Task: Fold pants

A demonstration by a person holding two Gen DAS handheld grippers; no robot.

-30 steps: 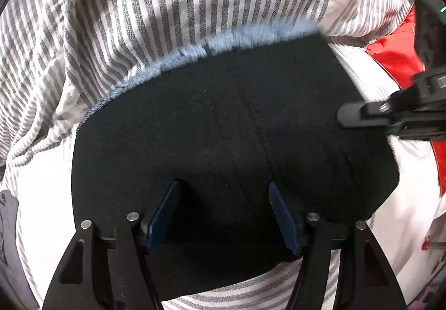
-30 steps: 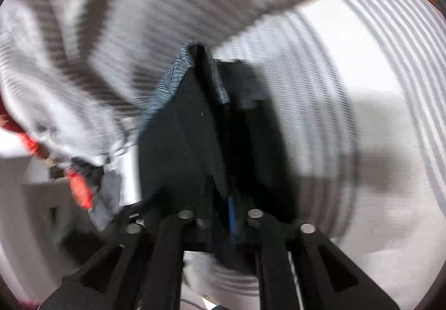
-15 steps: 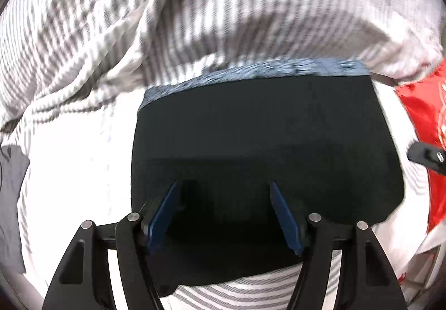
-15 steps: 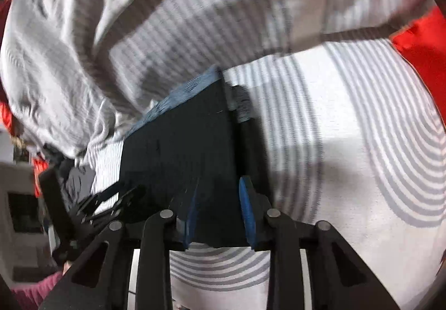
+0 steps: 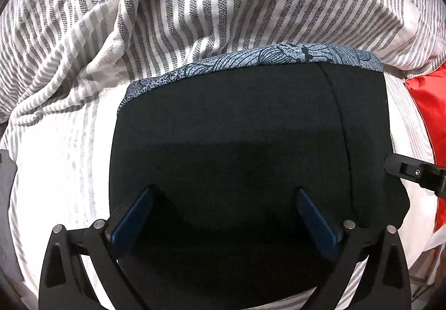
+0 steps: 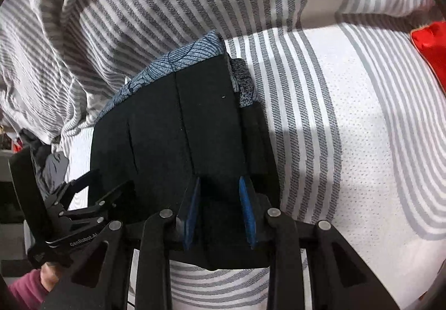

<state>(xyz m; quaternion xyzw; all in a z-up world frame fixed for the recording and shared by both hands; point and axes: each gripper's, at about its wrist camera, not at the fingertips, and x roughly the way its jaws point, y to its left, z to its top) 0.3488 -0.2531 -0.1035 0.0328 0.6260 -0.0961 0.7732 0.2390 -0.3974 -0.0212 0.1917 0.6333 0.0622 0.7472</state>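
Black pants (image 5: pixel 237 120) lie folded flat on the striped bed, and a blue patterned inner band (image 5: pixel 251 59) shows along their far edge. My left gripper (image 5: pixel 224 194) hangs just above their near half. Its jaws are opening wide and the pads press on nothing. In the right wrist view the same pants (image 6: pixel 172 126) stretch to the left. My right gripper (image 6: pixel 218 187) stands over their right edge, its blue pads a little apart and the cloth lying loose beneath them. The left gripper (image 6: pixel 92 198) also shows there at the pants' left end.
A rumpled grey-and-white striped duvet (image 5: pixel 195 3) is piled behind the pants. The striped mattress cover (image 6: pixel 348 115) spreads out to the right. A red cushion (image 5: pixel 429 104) lies at the right, and grey cloth (image 6: pixel 54 162) at the left. A hand in a dark red sleeve (image 6: pixel 25 287) holds the left tool.
The right gripper was shut on a raised fold of the pants; its pads have parted and the pants lie flat. The left jaws have spread much wider over the pants.
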